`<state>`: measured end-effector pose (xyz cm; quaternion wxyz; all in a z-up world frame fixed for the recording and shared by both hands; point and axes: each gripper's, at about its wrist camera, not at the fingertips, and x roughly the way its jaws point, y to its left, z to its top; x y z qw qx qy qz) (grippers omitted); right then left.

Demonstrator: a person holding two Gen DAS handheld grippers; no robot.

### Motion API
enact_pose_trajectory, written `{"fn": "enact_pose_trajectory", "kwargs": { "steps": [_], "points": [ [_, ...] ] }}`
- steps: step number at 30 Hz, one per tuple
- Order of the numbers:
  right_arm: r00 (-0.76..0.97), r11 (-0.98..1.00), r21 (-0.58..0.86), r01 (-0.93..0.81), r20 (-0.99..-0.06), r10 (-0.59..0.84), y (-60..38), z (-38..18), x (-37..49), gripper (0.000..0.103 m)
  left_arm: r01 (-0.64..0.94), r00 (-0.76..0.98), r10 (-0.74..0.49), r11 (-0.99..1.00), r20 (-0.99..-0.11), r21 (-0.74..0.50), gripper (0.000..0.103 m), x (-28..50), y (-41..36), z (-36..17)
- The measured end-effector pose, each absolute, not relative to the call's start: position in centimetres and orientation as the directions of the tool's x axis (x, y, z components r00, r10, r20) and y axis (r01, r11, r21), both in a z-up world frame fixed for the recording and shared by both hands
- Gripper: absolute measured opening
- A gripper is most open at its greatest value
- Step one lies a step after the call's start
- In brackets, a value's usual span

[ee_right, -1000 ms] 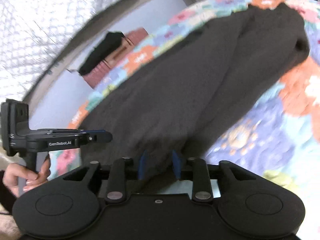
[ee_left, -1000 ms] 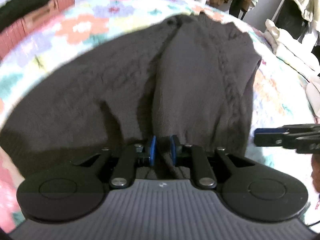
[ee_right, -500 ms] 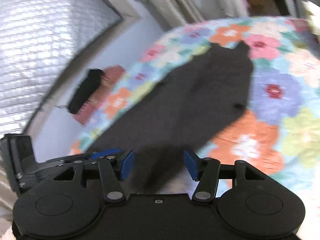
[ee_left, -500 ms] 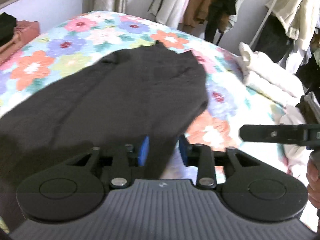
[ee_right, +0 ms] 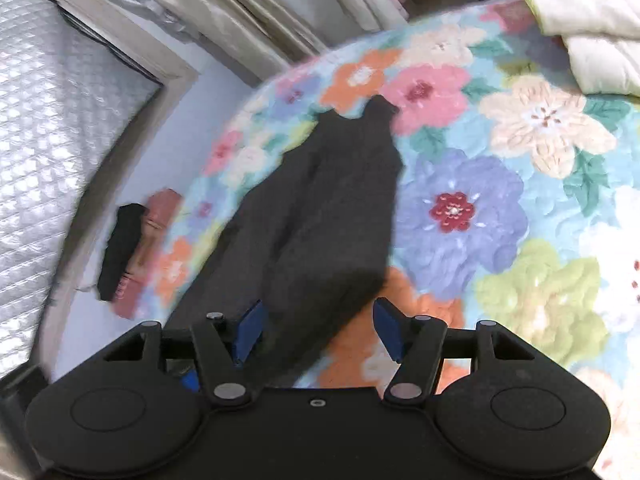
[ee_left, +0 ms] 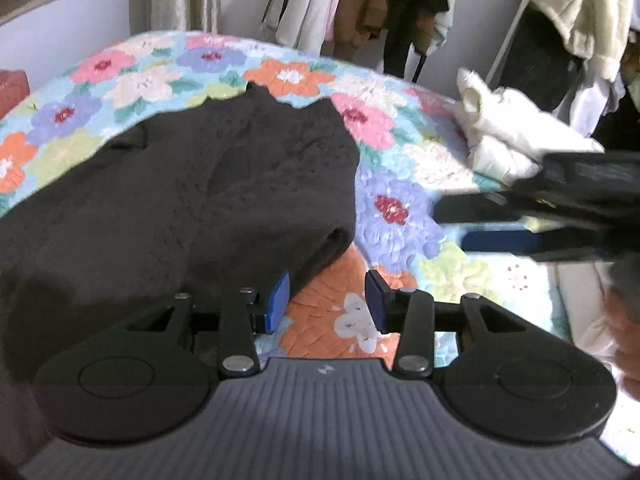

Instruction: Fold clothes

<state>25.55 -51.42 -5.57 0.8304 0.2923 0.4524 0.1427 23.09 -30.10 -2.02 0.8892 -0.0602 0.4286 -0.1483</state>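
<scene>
Lying on the floral quilt (ee_left: 400, 208), your dark sweater (ee_left: 192, 200) is folded into a long band that runs from the quilt's near edge toward its far edge, where two small points of fabric stick out. Your left gripper (ee_left: 326, 300) hangs over the near end with its blue pads spread and nothing between them; the left pad (ee_left: 279, 295) sits just at the sweater's folded corner, while the right pad is over bare quilt. Your right gripper (ee_right: 318, 330) is likewise spread wide and holds nothing, with the sweater's near end showing between its fingers below. In the left view it appears blurred at the right edge. A cream bundle (ee_left: 504, 136) rests at the quilt's far right corner, well apart from the sweater.
</scene>
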Motion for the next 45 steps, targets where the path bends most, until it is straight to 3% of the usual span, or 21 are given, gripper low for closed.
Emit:
{"fn": "enact_pose_trajectory", "kwargs": {
  "steps": [4,11,14,19,21,24,32,33,35,38,41,45],
  "points": [
    [0.573,0.691,0.723,0.017,-0.573,0.586,-52.5,-9.3,27.1,0.066,0.125,0.547,-0.381,0.918,-0.746,-0.378,0.041,24.1,-28.8,-4.0],
    [0.56,0.619,0.782,0.072,-0.545,0.624,-53.1,-15.0,29.4,0.066,0.093,0.614,-0.28,0.954,-0.739,-0.284,0.041,27.1,-28.3,-5.4],
    [0.568,0.571,0.819,0.047,-0.492,0.659,-52.9,-16.0,30.1,0.066,0.083,0.645,-0.256,0.96,-0.72,-0.267,0.041,27.7,-26.8,-5.1],
    [0.583,0.565,0.825,0.021,-0.469,0.663,-52.8,-16.8,31.6,0.067,0.003,0.633,-0.264,0.941,-0.727,-0.339,0.048,28.5,-23.1,-6.1],
    [0.59,0.579,0.815,0.034,-0.484,0.647,-52.7,-17.2,32.1,0.069,-0.028,0.605,-0.278,0.929,-0.746,-0.369,0.056,29.0,-22.1,-7.3],
    [0.59,0.592,0.804,0.063,-0.508,0.628,-52.6,-18.0,32.4,0.07,-0.078,0.538,-0.286,0.92,-0.793,-0.384,0.056,30.2,-21.6,-10.1],
    [0.622,0.613,0.789,0.036,-0.498,0.604,-51.2,-18.4,35.3,0.07,-0.035,0.517,-0.335,0.911,-0.788,-0.411,0.056,31.2,-21.0,-11.4],
    [0.63,0.621,0.784,0.028,-0.496,0.598,-50.8,-18.3,35.8,0.066,-0.036,0.514,-0.344,0.906,-0.785,-0.421,0.056,31.3,-20.8,-11.3],
    [0.645,0.642,0.767,0.019,-0.5,0.578,-50.1,-17.9,36.8,0.024,-0.039,0.514,-0.367,0.893,-0.775,-0.448,0.056,31.3,-20.3,-11.2],
    [0.679,0.711,0.702,-0.03,-0.508,0.53,-47.8,-16.0,37.5,0.021,-0.039,0.523,-0.408,0.866,-0.748,-0.499,0.056,31.3,-19.5,-11.8],
    [0.703,0.814,0.543,-0.205,-0.497,0.509,-42.9,-11.9,37.1,0.02,-0.084,0.531,-0.455,0.812,-0.715,-0.578,0.051,31.1,-18.0,-12.6],
    [0.634,0.776,0.439,-0.453,-0.453,0.626,-37.4,-8.6,35.0,0.019,-0.03,0.645,-0.428,0.814,-0.633,-0.581,0.052,28.5,-16.4,-9.7]
  ]
}}
